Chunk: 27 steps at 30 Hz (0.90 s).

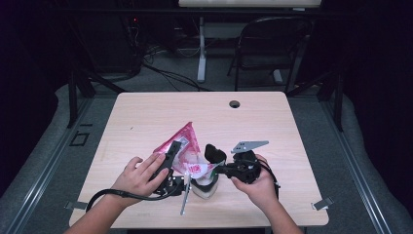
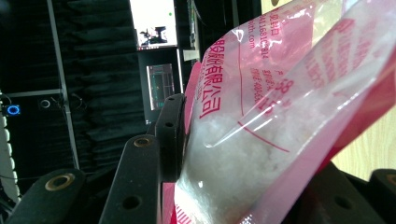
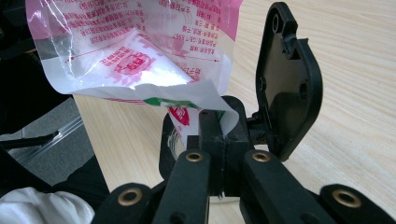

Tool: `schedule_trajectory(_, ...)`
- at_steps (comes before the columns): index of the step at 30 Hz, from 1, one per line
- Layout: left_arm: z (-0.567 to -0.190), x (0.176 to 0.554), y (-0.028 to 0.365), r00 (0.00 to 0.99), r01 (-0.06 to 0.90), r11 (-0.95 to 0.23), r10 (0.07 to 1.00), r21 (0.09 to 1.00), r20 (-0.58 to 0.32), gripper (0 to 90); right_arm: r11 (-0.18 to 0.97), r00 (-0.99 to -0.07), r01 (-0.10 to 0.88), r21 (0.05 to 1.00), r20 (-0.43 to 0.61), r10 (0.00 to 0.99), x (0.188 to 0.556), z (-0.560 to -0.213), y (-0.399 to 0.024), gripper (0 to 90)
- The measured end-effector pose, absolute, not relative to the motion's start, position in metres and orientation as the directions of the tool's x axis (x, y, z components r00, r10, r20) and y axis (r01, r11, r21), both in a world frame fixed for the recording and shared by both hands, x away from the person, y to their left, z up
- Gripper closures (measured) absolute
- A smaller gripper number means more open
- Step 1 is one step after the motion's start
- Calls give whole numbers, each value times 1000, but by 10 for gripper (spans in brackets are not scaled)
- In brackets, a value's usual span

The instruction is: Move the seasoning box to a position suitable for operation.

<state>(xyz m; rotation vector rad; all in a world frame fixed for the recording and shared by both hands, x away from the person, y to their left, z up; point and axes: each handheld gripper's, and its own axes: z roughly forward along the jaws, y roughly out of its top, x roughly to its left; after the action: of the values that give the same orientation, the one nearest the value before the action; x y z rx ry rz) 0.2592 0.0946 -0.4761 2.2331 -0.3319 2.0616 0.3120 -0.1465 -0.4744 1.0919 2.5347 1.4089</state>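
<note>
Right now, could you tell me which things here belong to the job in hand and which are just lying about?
In the job: pink bag, held by left gripper and right gripper; open-lidded container beneath it.
Lying about: metal spoon, chair.

This looks like a lab or recording studio set up for capture work. Black curtains (image 2: 98, 93) hang as a dark backdrop beyond the left claw (image 1: 170, 163), and a lit monitor (image 2: 152, 23) glows high behind it, with a second small screen (image 2: 160, 86) just below. Past the far edge of the pale wooden worktop (image 1: 146, 117), well beyond both claws, stand a black folding chair (image 1: 270, 46) and a white stand leg (image 1: 201, 48) on grey carpet (image 1: 165, 80), with loose cables (image 1: 160, 68) running across it. Metal rails (image 1: 44, 161) border the floor beside the worktop.
</note>
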Motion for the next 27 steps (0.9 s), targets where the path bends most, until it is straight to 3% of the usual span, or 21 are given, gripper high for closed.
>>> schedule_trajectory(27,-478,260,92,90,-232,-968,-117,-93,989,620,345,-745,567,748,287,602,313,-478,-146,900)
